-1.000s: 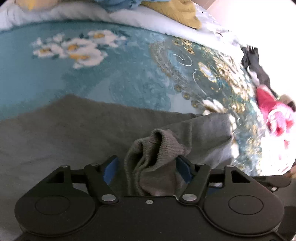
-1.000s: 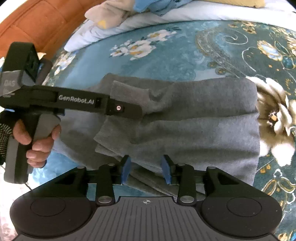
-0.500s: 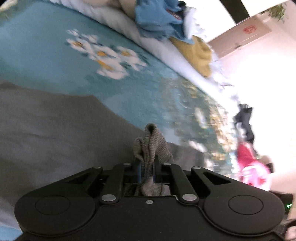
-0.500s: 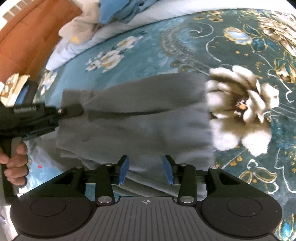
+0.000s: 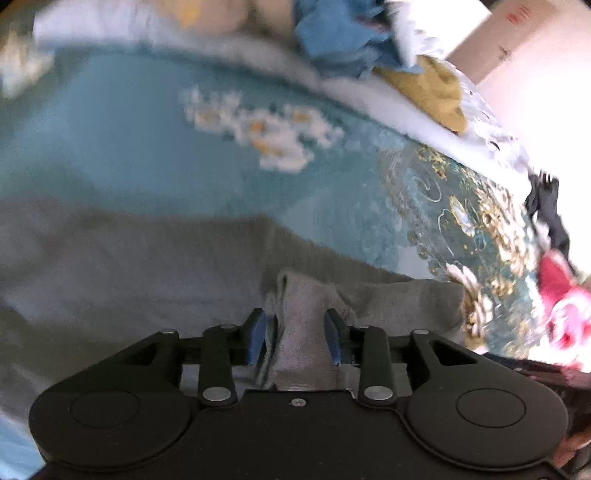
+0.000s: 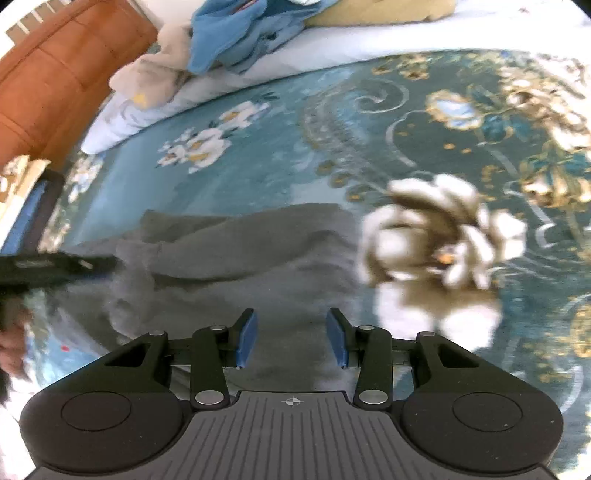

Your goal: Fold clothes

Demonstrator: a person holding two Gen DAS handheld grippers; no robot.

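A grey knit garment (image 5: 129,266) lies spread on a teal floral bedspread (image 5: 110,155); it also shows in the right wrist view (image 6: 240,266). My left gripper (image 5: 295,332) has its jaws parted, with a raised fold of the grey fabric (image 5: 306,306) between the blue pads, loosely. My right gripper (image 6: 291,338) is open and empty, low over the near edge of the garment. The left gripper's black body (image 6: 55,264) shows at the left of the right wrist view, at the garment's left edge.
A pile of blue (image 6: 240,33), beige (image 6: 155,74) and mustard clothes (image 5: 436,92) lies on white bedding at the far side. A red and pink item (image 5: 561,295) and a dark item (image 5: 546,206) lie at the right. A wooden headboard (image 6: 55,81) stands at the far left.
My left gripper was open around the fold, then shut on it and lifted; now its jaws have parted again and it is lower. My right gripper has moved left over the garment, staying open.
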